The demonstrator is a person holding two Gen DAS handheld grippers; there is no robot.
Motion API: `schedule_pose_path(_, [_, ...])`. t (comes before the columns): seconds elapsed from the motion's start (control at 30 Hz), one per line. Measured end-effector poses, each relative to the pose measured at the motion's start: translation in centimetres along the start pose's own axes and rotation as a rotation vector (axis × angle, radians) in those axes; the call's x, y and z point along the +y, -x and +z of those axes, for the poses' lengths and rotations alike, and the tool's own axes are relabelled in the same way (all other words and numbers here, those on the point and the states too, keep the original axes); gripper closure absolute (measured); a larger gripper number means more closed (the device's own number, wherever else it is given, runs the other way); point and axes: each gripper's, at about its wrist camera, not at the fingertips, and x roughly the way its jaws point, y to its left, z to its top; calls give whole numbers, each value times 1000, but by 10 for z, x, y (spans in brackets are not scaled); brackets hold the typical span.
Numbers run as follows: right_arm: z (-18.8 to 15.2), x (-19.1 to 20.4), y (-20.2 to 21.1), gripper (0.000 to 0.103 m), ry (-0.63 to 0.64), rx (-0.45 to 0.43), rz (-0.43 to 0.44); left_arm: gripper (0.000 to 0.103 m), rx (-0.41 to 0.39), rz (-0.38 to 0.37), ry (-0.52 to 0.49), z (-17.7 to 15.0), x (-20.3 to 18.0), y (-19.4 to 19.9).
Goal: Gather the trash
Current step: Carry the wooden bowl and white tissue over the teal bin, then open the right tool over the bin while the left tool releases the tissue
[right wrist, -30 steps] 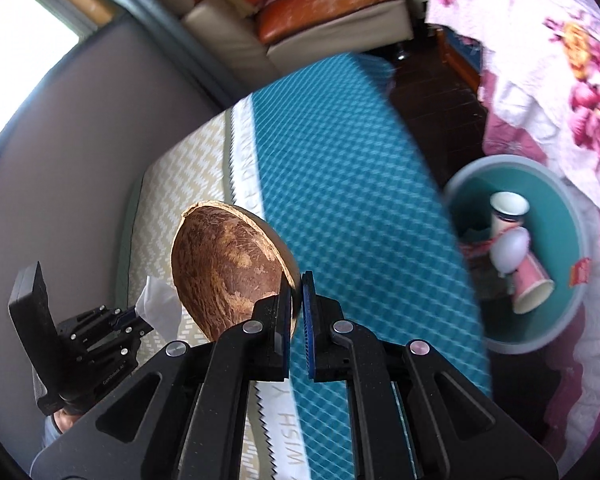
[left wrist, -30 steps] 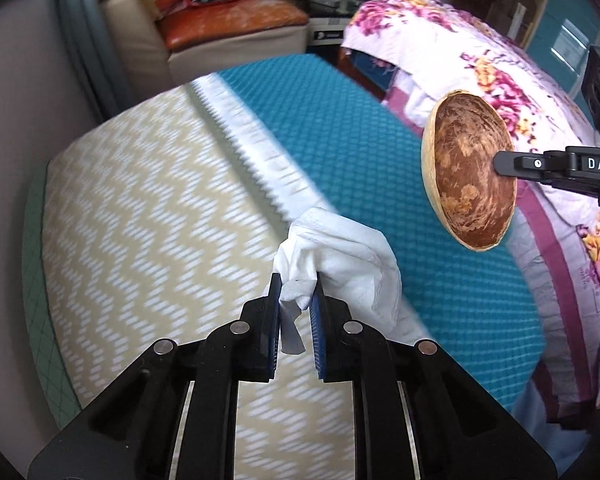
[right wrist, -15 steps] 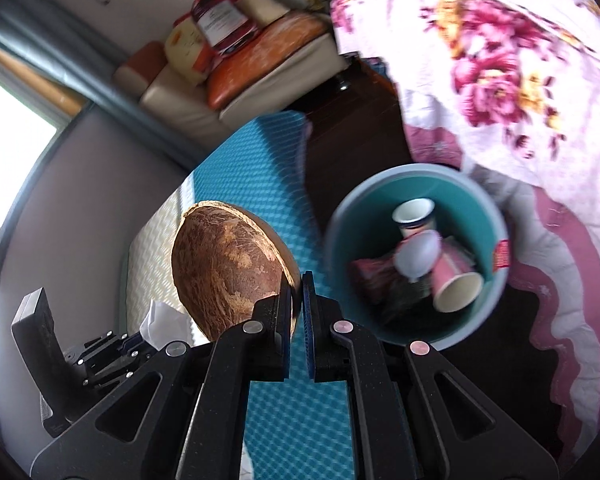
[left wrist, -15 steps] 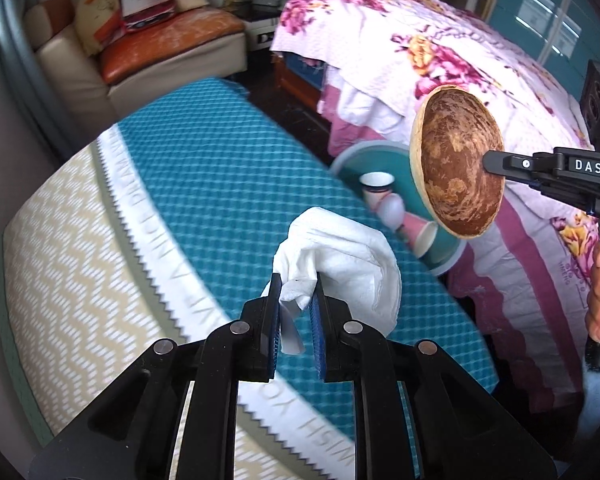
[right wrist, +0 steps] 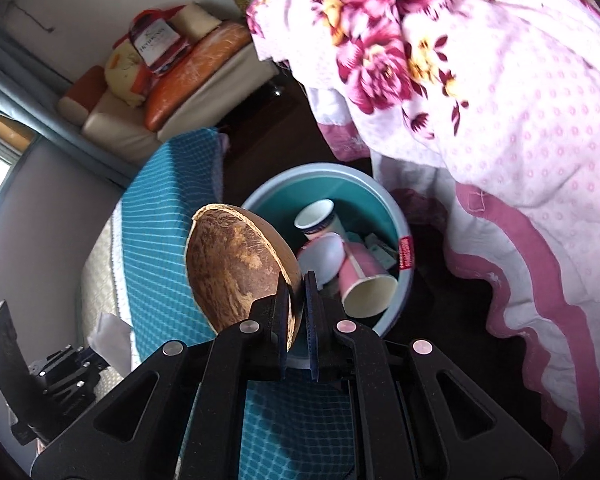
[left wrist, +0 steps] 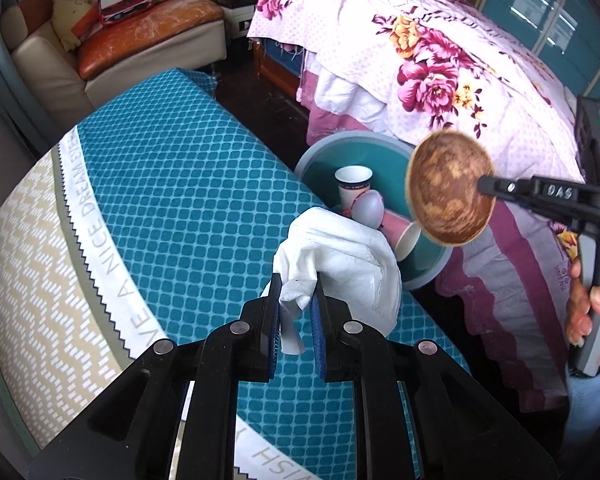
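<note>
The left gripper has its jaws clamped on a crumpled white paper tissue, which bulges up and to the right of the blue pads and hangs over the teal diamond-patterned cloth covering the tabletop. The right gripper pinches the rim of a brown, mottled half coconut shell; its jaws have just been opening a little, yet the shell's edge sits between the pads and they press on it. In the left wrist view that shell hangs over the right side of a round teal plastic bin that stands on the dark floor between the tabletop and a bed draped in a pink floral quilt. The bin already contains a white paper cup with a blue band, a pink paper cup lying on its side and a pale rounded plastic piece. A hand grips the right gripper's grey handle at the frame's right edge.
</note>
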Motion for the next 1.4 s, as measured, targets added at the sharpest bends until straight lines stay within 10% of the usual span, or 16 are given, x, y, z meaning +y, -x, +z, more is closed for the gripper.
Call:
schedule_pose_path(0.63, [-21, -32, -48, 86, -26, 141, -8, 89, 32, -35, -17, 14, -24, -24])
schedule_pose_path(0.97, [-16, -39, -22, 40, -28, 73, -17, 89, 43, -42, -39, 19, -38, -32])
schedule_pose_path(1.4, [5, -40, -7, 27, -37, 50, -44, 88, 57, -62, -65, 33, -49, -49])
